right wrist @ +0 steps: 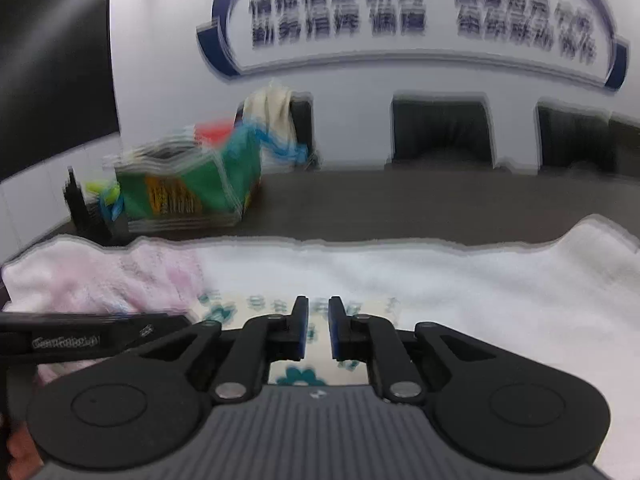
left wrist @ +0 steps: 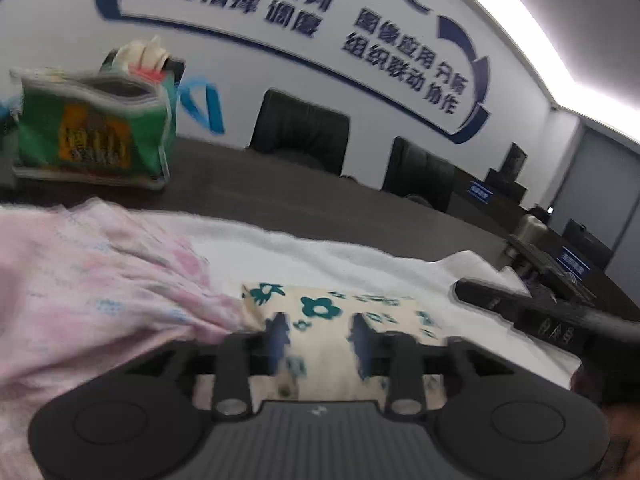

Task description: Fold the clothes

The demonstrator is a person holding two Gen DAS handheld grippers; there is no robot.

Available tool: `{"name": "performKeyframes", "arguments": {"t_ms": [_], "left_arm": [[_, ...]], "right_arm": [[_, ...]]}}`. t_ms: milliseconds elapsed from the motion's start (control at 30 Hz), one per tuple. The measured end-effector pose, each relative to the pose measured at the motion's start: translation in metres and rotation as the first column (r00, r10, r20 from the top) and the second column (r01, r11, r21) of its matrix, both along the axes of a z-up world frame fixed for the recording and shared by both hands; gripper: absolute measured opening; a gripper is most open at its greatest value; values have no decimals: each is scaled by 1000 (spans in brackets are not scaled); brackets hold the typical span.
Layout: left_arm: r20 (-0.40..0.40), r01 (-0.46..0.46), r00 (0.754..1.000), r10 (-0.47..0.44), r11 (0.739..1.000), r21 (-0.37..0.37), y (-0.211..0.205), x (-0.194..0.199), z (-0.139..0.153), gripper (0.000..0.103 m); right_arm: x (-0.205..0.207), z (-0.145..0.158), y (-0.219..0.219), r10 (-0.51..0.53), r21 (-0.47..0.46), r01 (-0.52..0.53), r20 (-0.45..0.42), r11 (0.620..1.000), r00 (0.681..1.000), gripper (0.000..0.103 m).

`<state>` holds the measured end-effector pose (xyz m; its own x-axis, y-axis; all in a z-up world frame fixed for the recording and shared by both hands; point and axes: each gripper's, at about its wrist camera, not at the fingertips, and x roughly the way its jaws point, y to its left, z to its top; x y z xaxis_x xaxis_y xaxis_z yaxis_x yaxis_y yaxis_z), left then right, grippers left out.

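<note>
A cream garment with teal flowers [left wrist: 340,312] lies folded on a white towel [left wrist: 360,260]. My left gripper [left wrist: 320,340] hovers over its near edge, fingers apart and empty. A crumpled pink garment [left wrist: 100,280] lies to its left. In the right wrist view the floral garment [right wrist: 256,308] lies just ahead of my right gripper [right wrist: 319,328], whose fingers stand a narrow gap apart with nothing clearly between them. The pink garment [right wrist: 100,276] is at the left on the white towel [right wrist: 480,288]. Both views are motion-blurred.
A green bag [left wrist: 92,136] full of clothes stands on the dark table [left wrist: 320,208] at the back left; it also shows in the right wrist view [right wrist: 188,188]. Black chairs [left wrist: 300,132] line the far side. The other gripper's body crosses each view [left wrist: 560,320] [right wrist: 80,340].
</note>
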<state>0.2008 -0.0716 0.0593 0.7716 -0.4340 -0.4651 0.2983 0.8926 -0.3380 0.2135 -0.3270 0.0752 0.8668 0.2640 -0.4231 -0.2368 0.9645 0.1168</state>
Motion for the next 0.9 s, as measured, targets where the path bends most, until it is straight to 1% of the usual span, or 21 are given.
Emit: {"name": "performKeyframes", "arguments": {"t_ms": [33, 67, 100, 133, 167, 233, 267, 300, 400, 433, 467, 500, 567, 600, 667, 700, 733, 800, 900], "left_arm": [[4, -12, 1000, 12, 1000, 15, 8, -19, 10, 56], [8, -24, 1000, 23, 999, 30, 16, -38, 19, 61], [12, -35, 999, 35, 998, 45, 23, -58, 29, 74], [18, -53, 999, 51, 996, 71, 31, -79, 36, 82], [30, -81, 997, 78, 990, 118, 39, -102, 34, 83], [62, -118, 992, 109, 977, 177, 51, -141, 22, 83], [49, -138, 990, 131, 970, 198, 56, -154, 14, 83], [37, -157, 988, 152, 963, 219, 61, -166, 6, 83], [-1, -172, 984, 178, 950, 262, 70, -190, -18, 83], [-18, -173, 983, 184, 948, 266, 71, -191, -25, 83], [-31, -173, 982, 188, 947, 270, 72, -191, -31, 83], [-34, -171, 982, 188, 947, 273, 73, -192, -35, 83], [-37, -174, 981, 193, 941, 291, 72, -193, -43, 84], [-39, -176, 980, 197, 937, 301, 72, -194, -46, 85], [-38, -182, 979, 202, 937, 299, 78, -200, -51, 86], [-34, -188, 978, 207, 938, 291, 80, -202, -51, 93], [-34, -195, 976, 213, 938, 287, 82, -204, -52, 100], [-53, -198, 973, 224, 931, 306, 84, -203, -54, 100], [-58, -201, 971, 230, 928, 314, 86, -202, -57, 100]], "right_arm": [[-19, 11, -2, 0, 7, -1, 23, 1000, 1000, 12], [-38, 23, -4, 1, 15, -1, 45, 1000, 999, 16], [-57, 29, -4, 7, 26, -8, 55, 1000, 998, 26], [-77, 29, -1, 23, 44, -25, 45, 999, 999, 33], [-97, 29, 2, 39, 61, -41, 35, 997, 999, 44], [-137, 18, 17, 80, 92, -80, 6, 992, 997, 46], [-155, 10, 28, 108, 99, -106, -13, 989, 994, 51], [-170, 1, 39, 125, 98, -122, -31, 988, 992, 58], [-208, -27, 73, 132, 61, -127, -89, 990, 987, 71], [-215, -32, 83, 122, 45, -118, -92, 992, 988, 73], [-221, -37, 91, 112, 33, -109, -98, 993, 989, 79], [-225, -41, 98, 101, 24, -99, -108, 995, 989, 85], [-228, -49, 112, 75, -8, -77, -123, 997, 990, 92], [-227, -54, 121, 58, -38, -63, -131, 997, 990, 96], [-225, -62, 134, 43, -83, -56, -148, 995, 988, 100], [-223, -65, 139, 46, -91, -61, -159, 994, 986, 102], [-221, -68, 142, 47, -98, -65, -174, 993, 984, 102], [-217, -73, 145, 32, -109, -55, -201, 993, 979, 102], [-217, -75, 146, 3, -118, -28, -207, 993, 978, 102]]}}
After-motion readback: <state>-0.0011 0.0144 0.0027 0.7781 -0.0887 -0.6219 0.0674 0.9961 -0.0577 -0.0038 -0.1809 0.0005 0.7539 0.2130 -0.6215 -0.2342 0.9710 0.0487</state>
